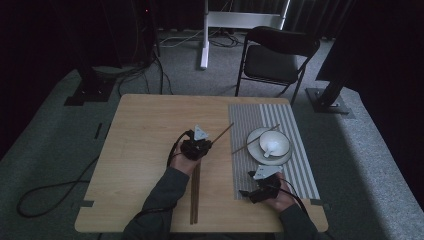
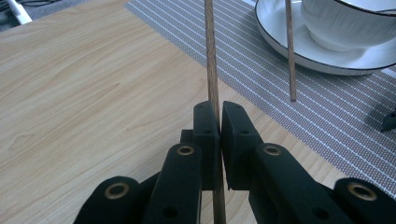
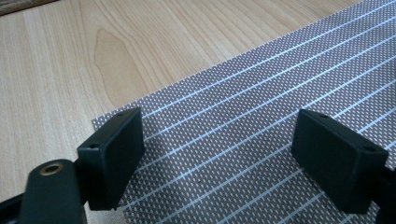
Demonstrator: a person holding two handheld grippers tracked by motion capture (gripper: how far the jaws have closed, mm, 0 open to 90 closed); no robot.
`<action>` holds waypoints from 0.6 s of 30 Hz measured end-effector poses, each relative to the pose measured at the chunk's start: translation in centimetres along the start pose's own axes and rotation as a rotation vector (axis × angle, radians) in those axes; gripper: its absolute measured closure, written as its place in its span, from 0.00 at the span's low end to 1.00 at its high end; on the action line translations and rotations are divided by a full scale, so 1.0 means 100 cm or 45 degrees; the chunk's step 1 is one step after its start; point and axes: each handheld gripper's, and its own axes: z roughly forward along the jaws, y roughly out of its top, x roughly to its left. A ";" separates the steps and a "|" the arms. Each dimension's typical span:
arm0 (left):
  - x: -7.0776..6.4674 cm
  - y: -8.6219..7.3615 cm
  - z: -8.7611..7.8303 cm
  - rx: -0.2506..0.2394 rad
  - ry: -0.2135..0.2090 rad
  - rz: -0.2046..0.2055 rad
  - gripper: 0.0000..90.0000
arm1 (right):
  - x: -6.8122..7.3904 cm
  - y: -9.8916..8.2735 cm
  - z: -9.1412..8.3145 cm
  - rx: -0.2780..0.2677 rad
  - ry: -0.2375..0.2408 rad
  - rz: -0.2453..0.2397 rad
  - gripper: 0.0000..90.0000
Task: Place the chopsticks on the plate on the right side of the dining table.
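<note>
Clamping a thin brown wooden chopstick (image 2: 211, 60), the left gripper (image 1: 197, 145) sat mid-frame on the pale wooden table (image 1: 145, 130). Right of it, a white bowl (image 1: 274, 143) holding a white spoon (image 1: 269, 150) stood on a white black-rimmed plate (image 1: 254, 137), a second chopstick (image 1: 255, 140) leaning there. Lower right, the right gripper (image 3: 224, 154) gaped empty over the grey striped placemat (image 3: 243, 116).

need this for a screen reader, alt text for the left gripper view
The left gripper is shut on a wooden chopstick above a wooden table. Beyond it, a second chopstick leans on a white plate holding a bowl, on a striped placemat.
</note>
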 end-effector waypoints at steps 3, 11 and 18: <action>0.000 0.002 0.002 0.000 -0.004 0.003 0.95 | 0.000 0.000 0.000 -0.001 0.000 -0.001 0.18; -0.001 0.006 0.006 -0.008 -0.011 0.012 0.95 | 0.000 0.000 0.000 -0.002 0.000 -0.002 0.18; -0.004 0.011 0.010 -0.013 -0.022 0.018 0.95 | 0.000 0.000 0.000 0.000 0.000 0.000 0.18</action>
